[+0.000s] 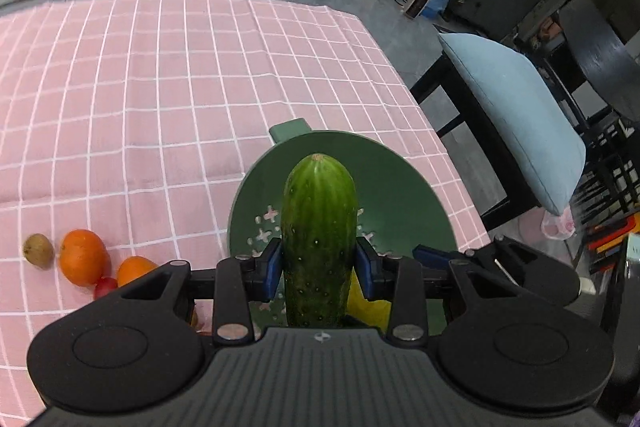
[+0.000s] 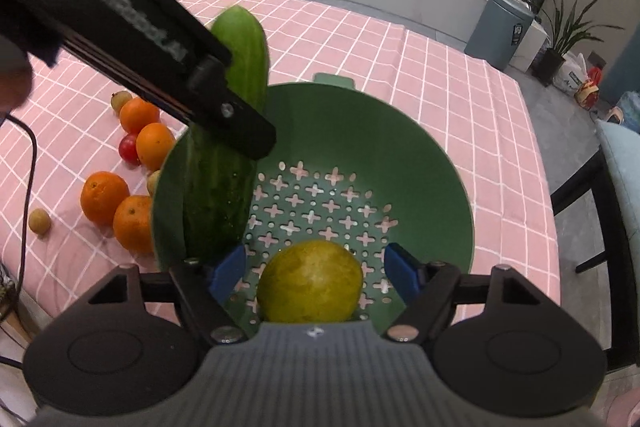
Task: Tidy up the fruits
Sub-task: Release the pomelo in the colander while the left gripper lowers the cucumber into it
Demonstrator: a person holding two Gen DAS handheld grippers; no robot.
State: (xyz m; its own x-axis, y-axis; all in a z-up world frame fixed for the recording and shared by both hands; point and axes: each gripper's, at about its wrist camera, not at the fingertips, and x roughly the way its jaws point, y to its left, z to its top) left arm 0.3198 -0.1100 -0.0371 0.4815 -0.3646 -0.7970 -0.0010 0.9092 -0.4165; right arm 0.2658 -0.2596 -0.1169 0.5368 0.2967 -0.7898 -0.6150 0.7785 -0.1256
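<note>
A dark green cucumber point(image 1: 318, 227) stands between the blue pads of my left gripper point(image 1: 318, 267), which is shut on it. It hangs over the left side of a green colander point(image 2: 400, 155), its lower end inside the bowl. In the right wrist view the cucumber point(image 2: 240, 43) is partly hidden by the left gripper's black finger point(image 2: 240, 123). A yellow-green round fruit point(image 2: 310, 283) lies on the colander's perforated floor. My right gripper point(image 2: 316, 273) is open around it, pads clear of its sides.
Several oranges point(image 2: 104, 197), a small red fruit point(image 2: 129, 149) and small brown fruits point(image 2: 39, 222) lie on the pink checked tablecloth point(image 1: 160, 87) left of the colander. A chair with a blue cushion point(image 1: 520, 115) stands past the table's right edge.
</note>
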